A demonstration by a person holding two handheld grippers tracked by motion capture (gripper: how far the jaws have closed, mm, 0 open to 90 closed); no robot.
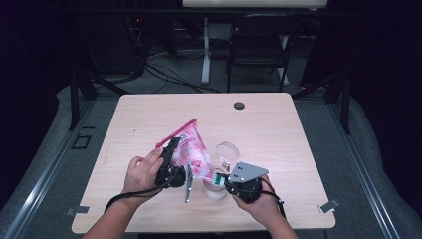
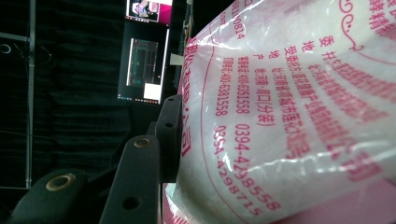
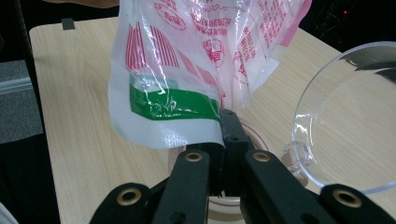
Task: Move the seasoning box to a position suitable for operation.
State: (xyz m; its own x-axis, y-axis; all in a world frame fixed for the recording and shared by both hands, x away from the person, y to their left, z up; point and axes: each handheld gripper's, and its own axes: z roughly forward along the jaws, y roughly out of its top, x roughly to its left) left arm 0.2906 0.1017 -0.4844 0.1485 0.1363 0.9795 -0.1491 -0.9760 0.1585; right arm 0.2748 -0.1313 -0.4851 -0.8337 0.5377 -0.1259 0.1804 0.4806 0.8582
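Note:
A clear plastic bag (image 1: pixel 190 145) of white grains with pink-red print hangs tilted over the table, held between both grippers. My left gripper (image 1: pixel 170 151) is shut on its upper pink edge; in the left gripper view one black jaw presses against the bag (image 2: pixel 289 116) and the other is hidden behind it. My right gripper (image 1: pixel 219 178) is shut on the bag's lower corner, by the green band (image 3: pixel 173 103). Right under that corner stands a small clear jar (image 1: pixel 216 192), its rim (image 3: pixel 261 135) showing behind the jaws. The jar's hinged clear lid (image 1: pixel 227 151) (image 3: pixel 345 121) stands open.
The wooden table (image 1: pixel 278 129) has a black grommet (image 1: pixel 239 105) near its far edge. A black folding chair (image 1: pixel 259 42) and a desk leg stand beyond the table. A lit monitor (image 2: pixel 144 70) hangs in the dark background.

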